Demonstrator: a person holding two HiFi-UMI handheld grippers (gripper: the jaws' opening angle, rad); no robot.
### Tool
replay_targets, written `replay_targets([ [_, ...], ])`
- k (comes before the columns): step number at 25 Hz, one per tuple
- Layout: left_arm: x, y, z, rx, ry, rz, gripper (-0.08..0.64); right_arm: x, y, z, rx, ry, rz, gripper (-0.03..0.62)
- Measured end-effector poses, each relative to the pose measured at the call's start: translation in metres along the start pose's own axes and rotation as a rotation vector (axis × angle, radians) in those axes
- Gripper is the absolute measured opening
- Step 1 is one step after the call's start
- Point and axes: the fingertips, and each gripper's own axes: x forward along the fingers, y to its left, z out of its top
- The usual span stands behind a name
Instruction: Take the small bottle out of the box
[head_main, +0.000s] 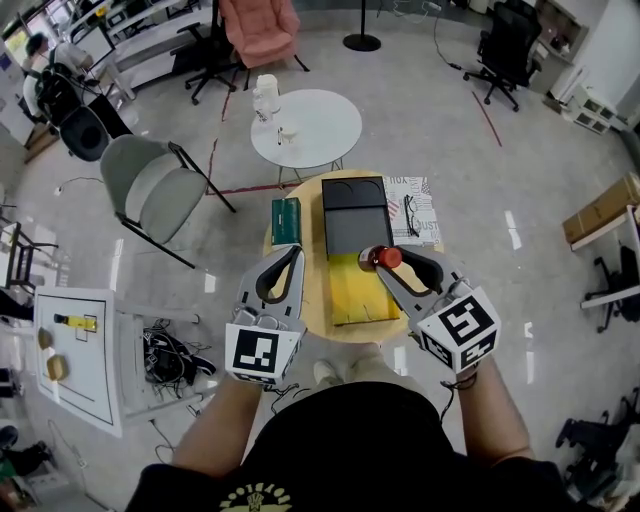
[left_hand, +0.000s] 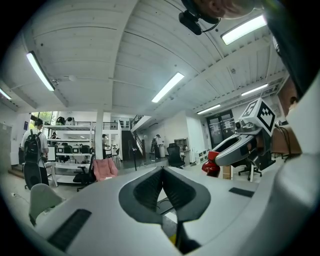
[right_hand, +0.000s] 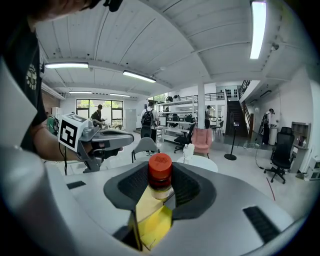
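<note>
- While clamped in the right gripper (right_hand: 160, 186), the small bottle (right_hand: 160, 172) stands upright btwn the jaws: red cap on top, pale body below, a pad pressing on each side.
- Bottle pos.: over the box (head_main: 358, 295), w/ yellow lining showing beneath it in the right gripper view. The head view puts it about where the yellow part meets the black lid (head_main: 355, 215).
- Box: open, yellow inside, lying on a round wooden table (head_main: 317, 300). The lid lies flat at the box's far side, touching it.
- left gripper (left_hand: 163, 172): jaws together, tips meeting, nothing btwn them. It is held about level over the table's left part, just left of the box.
- green box (head_main: 286, 221): slim, on the table's left part, just beside the lid and just far of the left gripper's tips.
- printed sheet (head_main: 424, 192) w/ eyeglasses (head_main: 410, 216) on it: table's right part, touching the lid's right side.
- white round table (head_main: 310, 128): farther off, apart from the wooden one, w/ a white jug-like item (head_main: 266, 95) at its far-left edge. A small item beside it is too small to tell.
- grey chair (head_main: 150, 185): left of both tables. pink chair (head_main: 260, 28): farther off still.
- Floor, near left: white board (head_main: 75, 350), w/ a tangle of cables (head_main: 170, 355) beside it.
- Person: dark shirt, both forearms in at the near edge, one hand behind each marker cube.
</note>
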Motion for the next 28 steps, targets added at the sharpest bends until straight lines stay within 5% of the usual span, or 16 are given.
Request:
replay_targets([
  [28, -0.0026, 0.0058, 0.0019, -0.006, -0.018, 0.004, 0.014, -0.0023, 0.0009, 0.0097, -0.017, -0.014, -0.013, 0.15],
])
